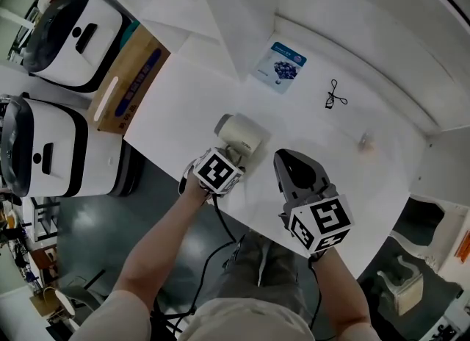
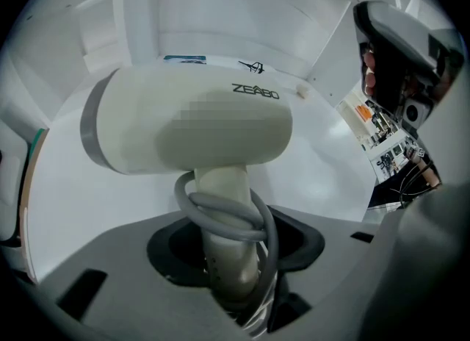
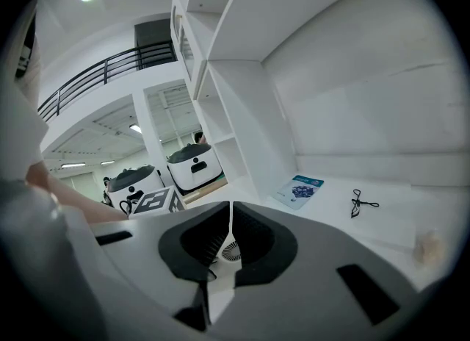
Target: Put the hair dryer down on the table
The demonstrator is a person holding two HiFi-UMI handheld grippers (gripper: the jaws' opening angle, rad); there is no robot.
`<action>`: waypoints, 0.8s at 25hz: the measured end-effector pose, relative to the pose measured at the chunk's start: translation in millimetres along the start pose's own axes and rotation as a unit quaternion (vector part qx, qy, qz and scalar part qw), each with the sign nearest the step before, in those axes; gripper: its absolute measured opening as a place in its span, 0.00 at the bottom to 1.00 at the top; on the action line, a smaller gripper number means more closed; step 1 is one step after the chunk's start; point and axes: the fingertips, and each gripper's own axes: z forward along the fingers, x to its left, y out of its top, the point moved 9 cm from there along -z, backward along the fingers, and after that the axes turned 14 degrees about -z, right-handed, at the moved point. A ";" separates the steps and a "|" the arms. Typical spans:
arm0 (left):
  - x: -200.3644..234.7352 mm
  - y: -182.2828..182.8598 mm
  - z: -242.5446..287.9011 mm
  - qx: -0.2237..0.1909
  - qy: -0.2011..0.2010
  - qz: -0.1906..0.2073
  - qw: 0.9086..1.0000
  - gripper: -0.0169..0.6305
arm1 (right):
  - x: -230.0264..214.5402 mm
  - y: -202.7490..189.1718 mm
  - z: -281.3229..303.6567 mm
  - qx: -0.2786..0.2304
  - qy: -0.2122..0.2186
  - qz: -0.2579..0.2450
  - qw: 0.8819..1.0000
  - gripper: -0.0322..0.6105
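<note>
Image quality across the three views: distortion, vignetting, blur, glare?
Head view: soft even light, the table edges bow, and shadows around the hair dryer are faint. Left gripper view: strong fisheye, black corners, hair dryer sharp, with an overlaid mosaic patch on its body. Right gripper view: same fisheye and dark corners, the shelves curve, no glare.

— Where's room on the table (image 1: 183, 104)?
— Bare top left of the hair dryer (image 1: 239, 135), as far as the cardboard box (image 1: 128, 79). Behind it, a booklet (image 1: 280, 66) and a black cord (image 1: 335, 95) lie near the wall (image 1: 352, 16).
</note>
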 end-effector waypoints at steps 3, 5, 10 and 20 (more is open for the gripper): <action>2.7 2.0 -0.5 0.002 -0.008 0.003 1.000 0.35 | 0.6 -2.9 1.9 0.001 0.000 0.006 1.000 0.09; 3.0 3.6 0.3 0.008 -0.005 0.009 1.000 0.35 | 2.9 -5.2 3.0 0.004 0.003 0.008 1.000 0.09; -3.0 1.1 8.5 0.027 0.009 0.041 0.999 0.35 | 9.9 -13.5 2.3 0.019 0.018 0.011 1.000 0.09; -7.1 0.7 10.2 0.036 0.027 0.070 0.997 0.36 | 19.2 -20.5 -10.8 0.028 0.030 0.015 0.999 0.09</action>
